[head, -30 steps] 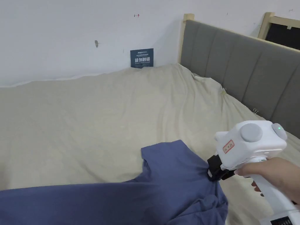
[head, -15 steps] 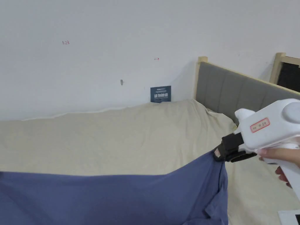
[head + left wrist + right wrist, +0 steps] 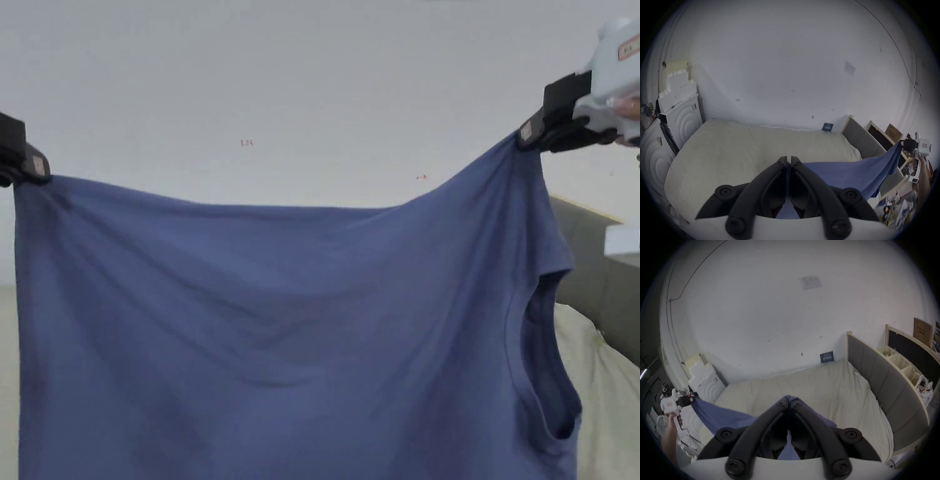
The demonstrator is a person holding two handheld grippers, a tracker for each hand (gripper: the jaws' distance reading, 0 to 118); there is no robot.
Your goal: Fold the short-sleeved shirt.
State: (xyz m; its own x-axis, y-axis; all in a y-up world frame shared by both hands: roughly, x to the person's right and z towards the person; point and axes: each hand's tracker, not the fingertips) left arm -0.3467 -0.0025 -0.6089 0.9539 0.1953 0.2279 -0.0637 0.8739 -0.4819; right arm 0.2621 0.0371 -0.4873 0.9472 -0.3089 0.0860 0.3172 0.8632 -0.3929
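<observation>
A blue short-sleeved shirt (image 3: 281, 325) hangs spread in the air, stretched between both grippers, with one sleeve opening at its right edge. My left gripper (image 3: 37, 169) is shut on the shirt's top left corner. My right gripper (image 3: 528, 134) is shut on the top right corner, held a little higher. In the left gripper view its jaws (image 3: 788, 160) pinch blue cloth (image 3: 851, 175), and the right gripper (image 3: 903, 143) shows far right. In the right gripper view the jaws (image 3: 788, 400) clamp the cloth (image 3: 724, 417), and the left gripper (image 3: 690, 400) shows far left.
A bed with a cream sheet (image 3: 745, 149) lies below the shirt, against a white wall. A grey padded headboard (image 3: 883, 382) stands on the right side. White appliances (image 3: 680, 121) stand past the foot of the bed. Shelves with clutter (image 3: 903, 363) sit behind the headboard.
Both grippers have lifted the shirt off the bed and spread it wide in the air. The head camera has tilted up, so the wall now fills the background.
</observation>
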